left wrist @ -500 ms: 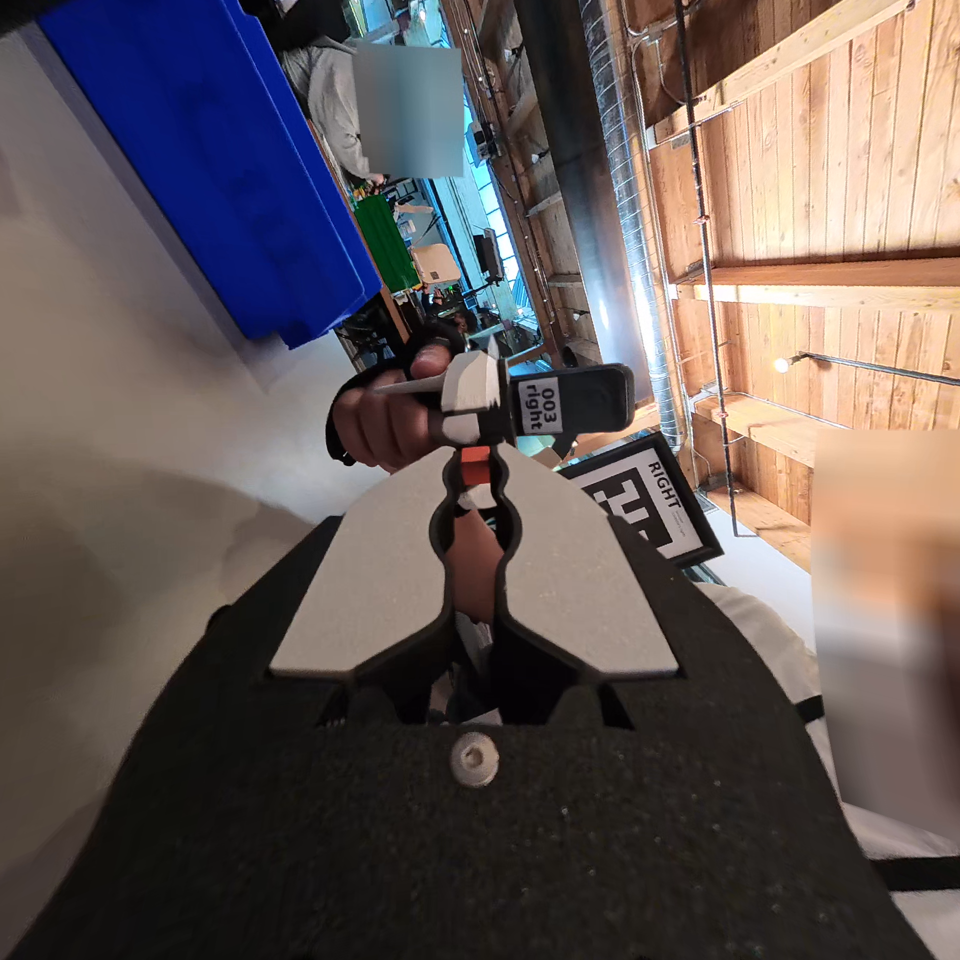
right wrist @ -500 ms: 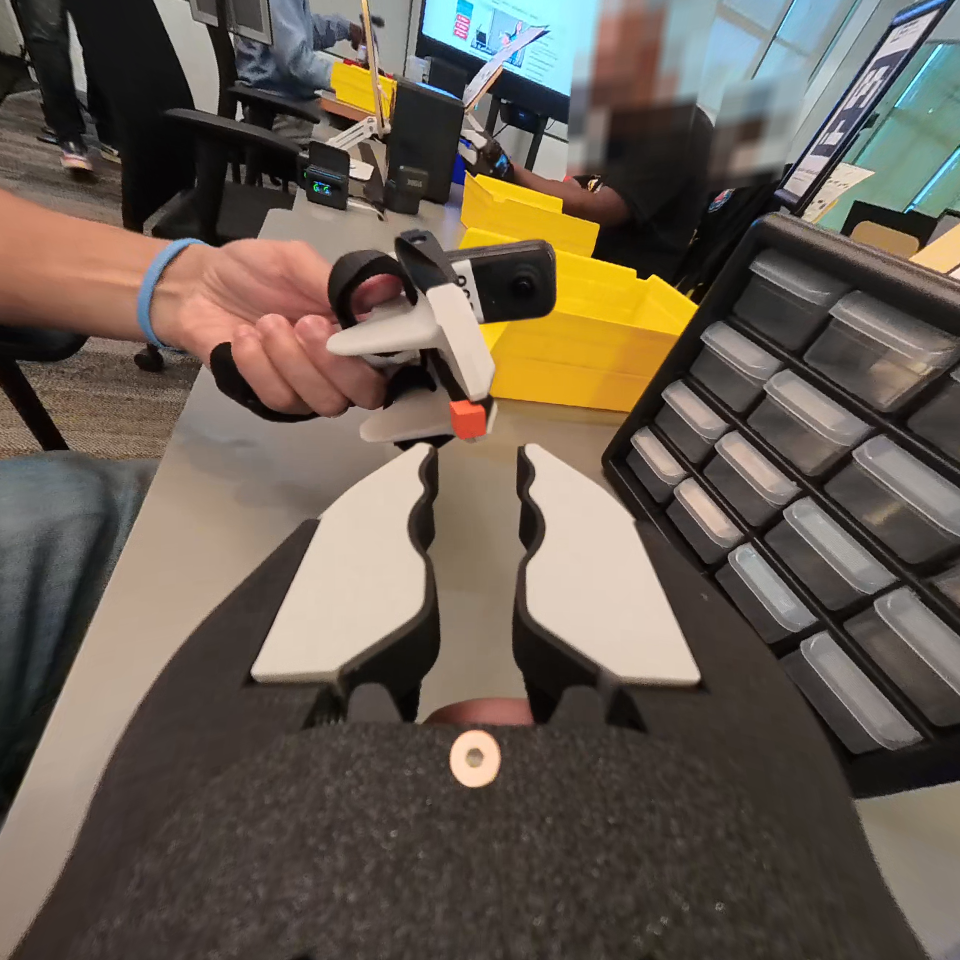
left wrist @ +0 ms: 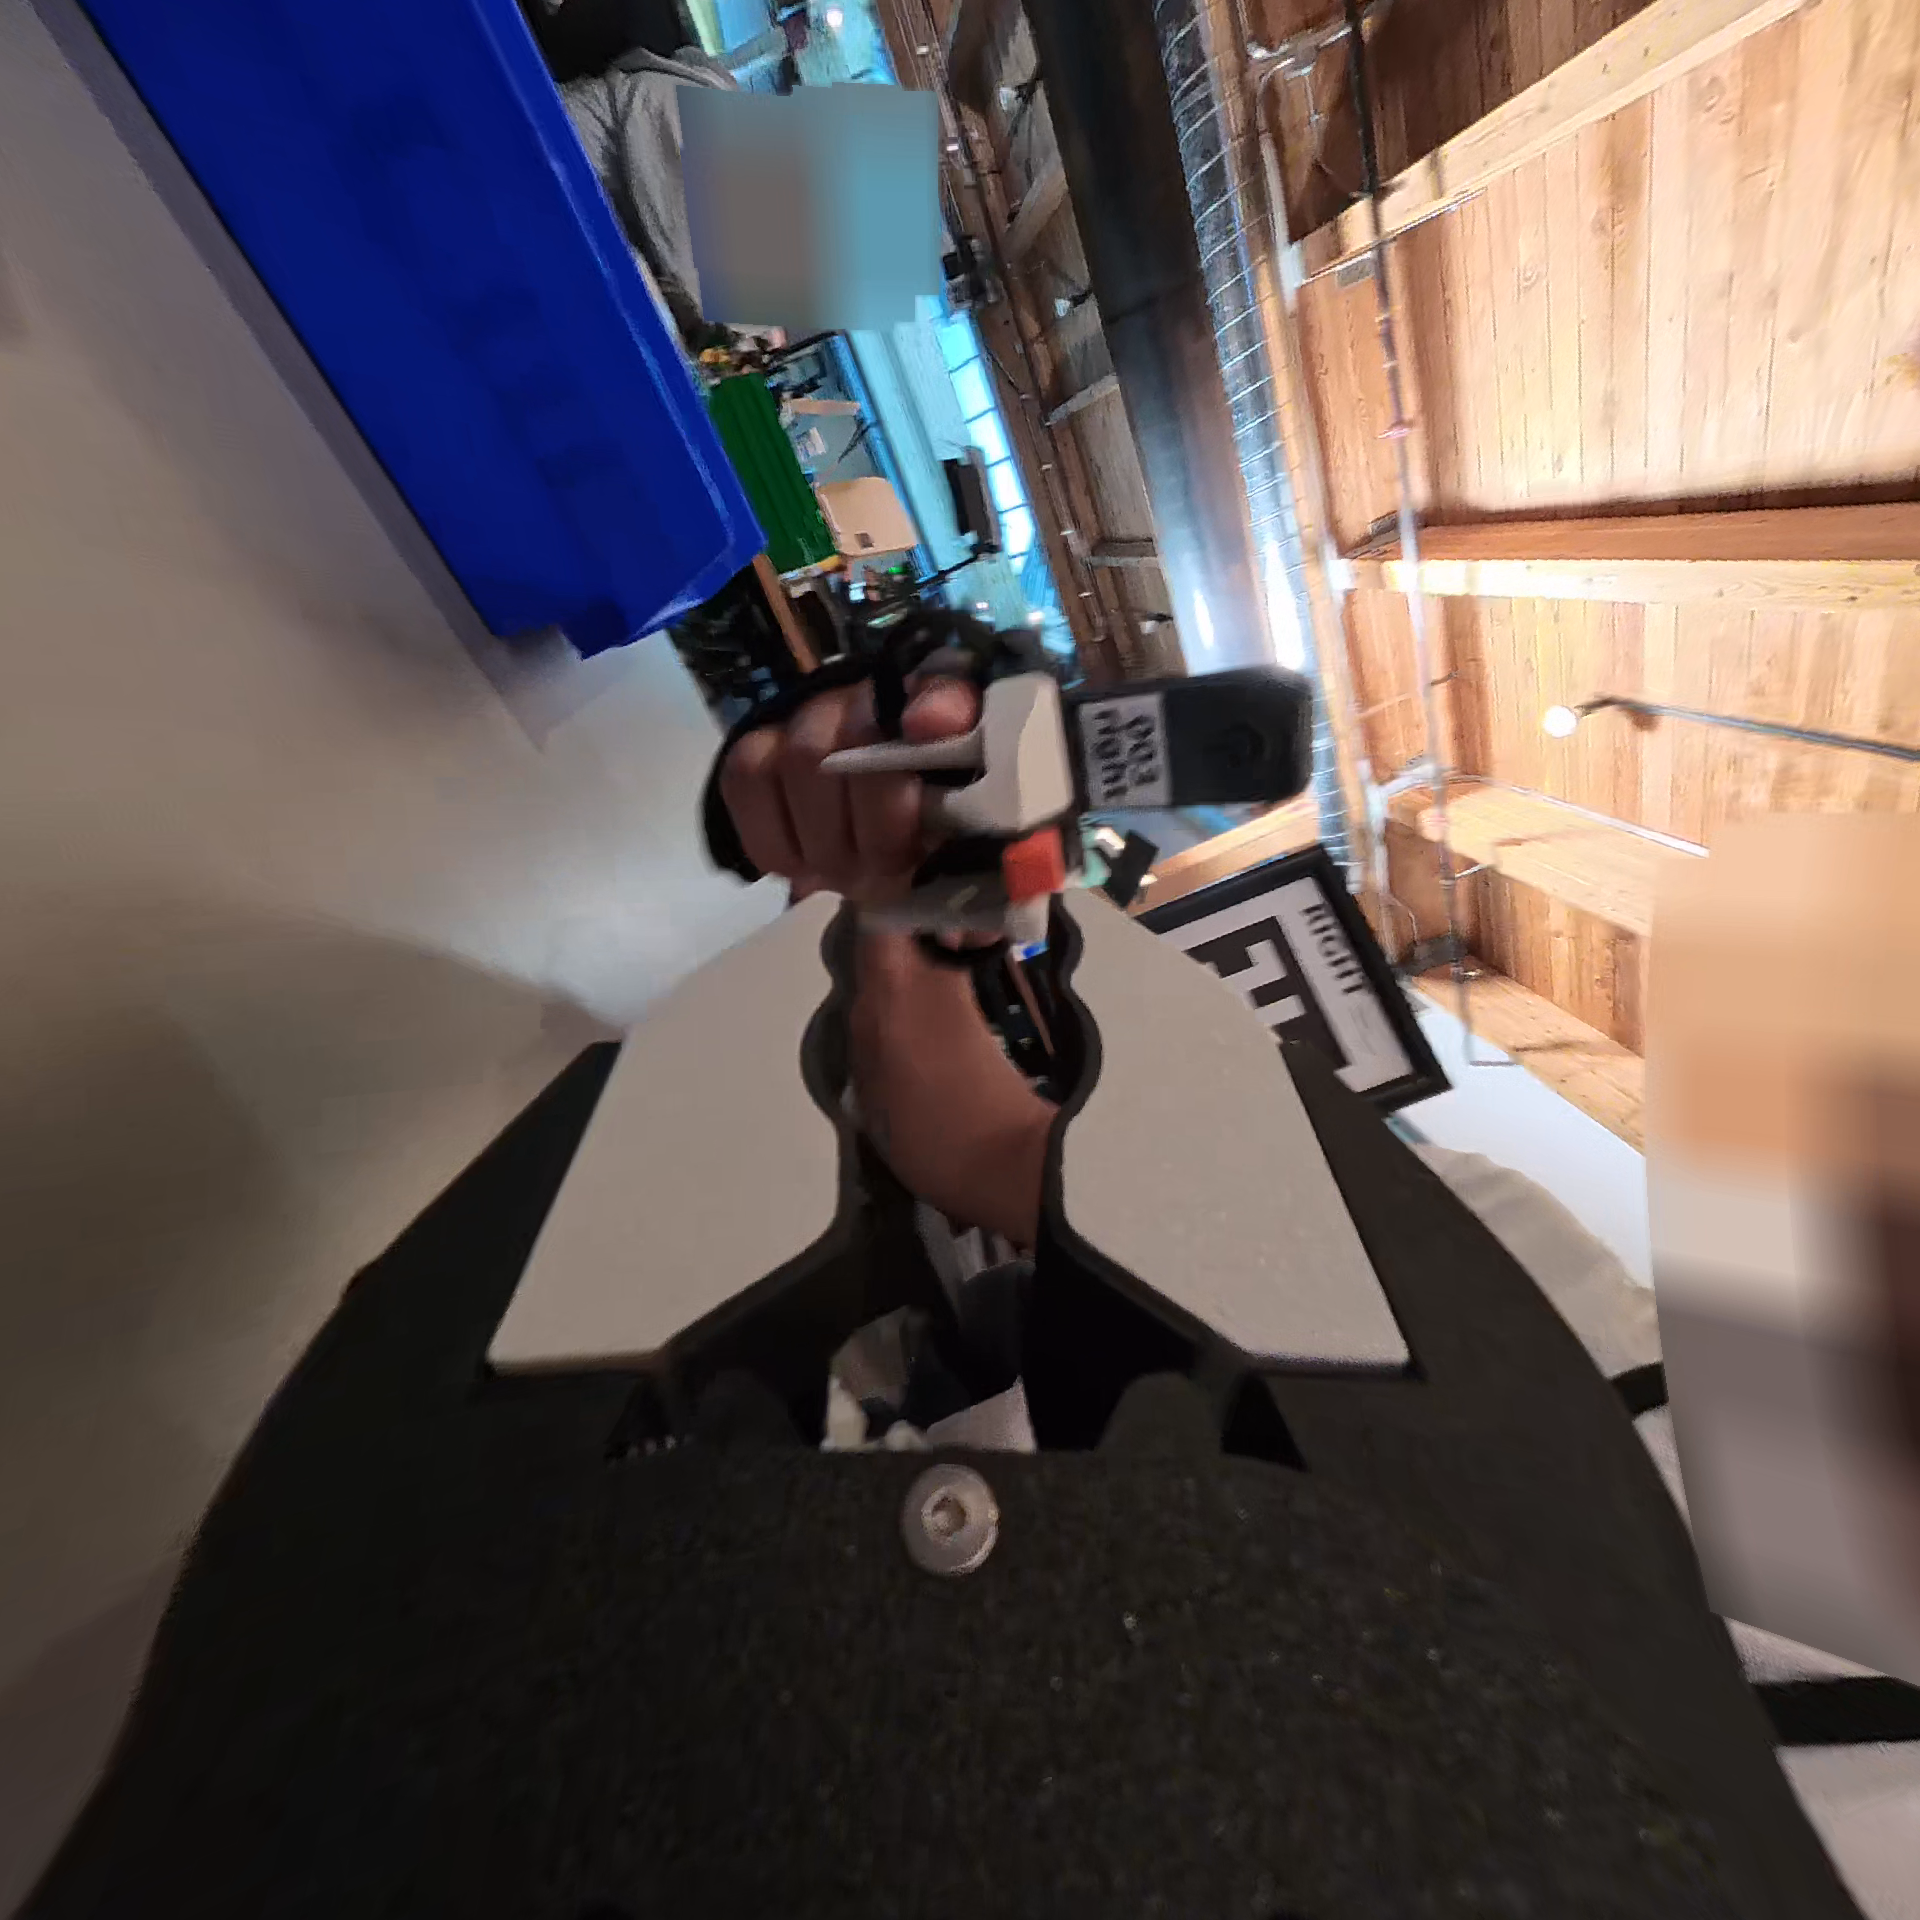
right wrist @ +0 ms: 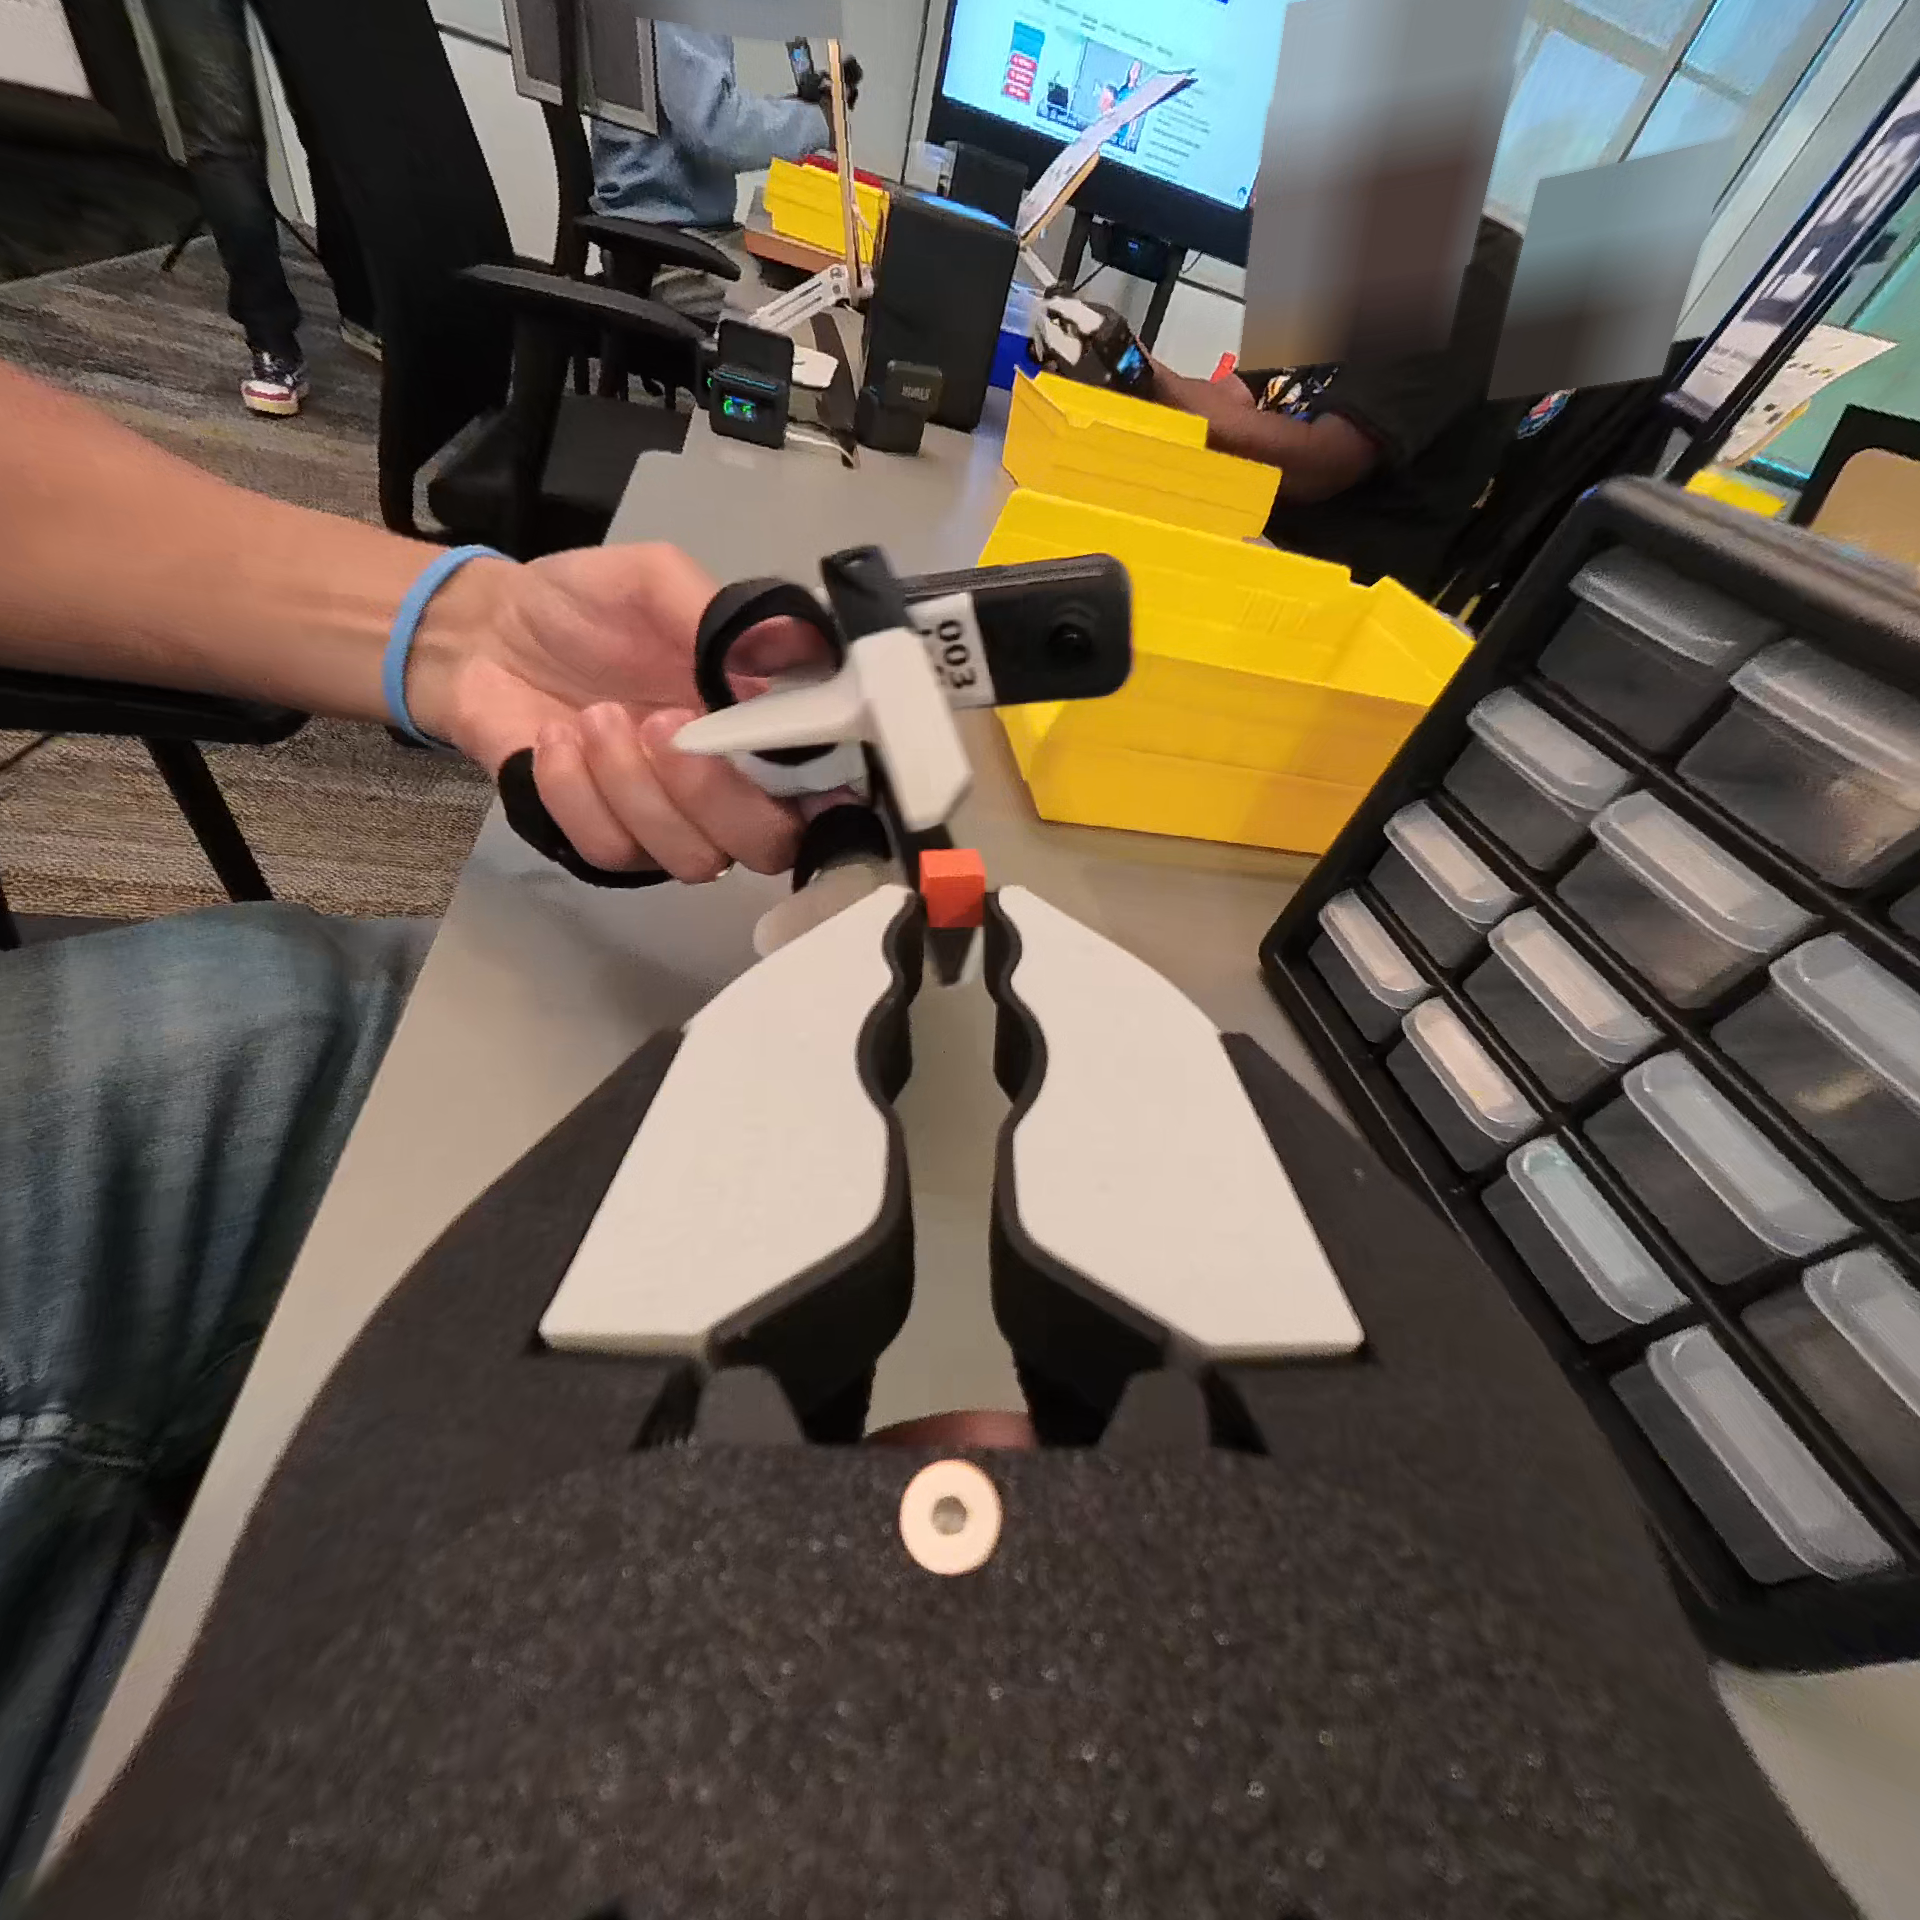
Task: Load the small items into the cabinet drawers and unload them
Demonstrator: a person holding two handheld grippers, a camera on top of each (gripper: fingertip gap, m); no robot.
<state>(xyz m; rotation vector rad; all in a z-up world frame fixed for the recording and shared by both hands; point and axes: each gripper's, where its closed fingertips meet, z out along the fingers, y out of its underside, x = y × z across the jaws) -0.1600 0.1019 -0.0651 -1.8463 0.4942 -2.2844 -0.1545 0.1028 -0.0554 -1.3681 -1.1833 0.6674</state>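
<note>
- The right gripper (right wrist: 954,920) is clenched on the orange cube (right wrist: 951,883), which sits at its fingertips above the tabletop (right wrist: 748,520).
- The left gripper (left wrist: 951,914) is released, jaws wide apart, with the cube at its 12 o'clock.
- The cabinet (right wrist: 1745,561), drawers closed, stands at 3 o'clock of the right gripper.
- A yellow bin (right wrist: 1195,727) is farther off, at 1 o'clock.

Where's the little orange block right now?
In the right wrist view, the orange block is mid-frame, pinched between the right tool's tips, just left of the black drawer cabinet.
</note>
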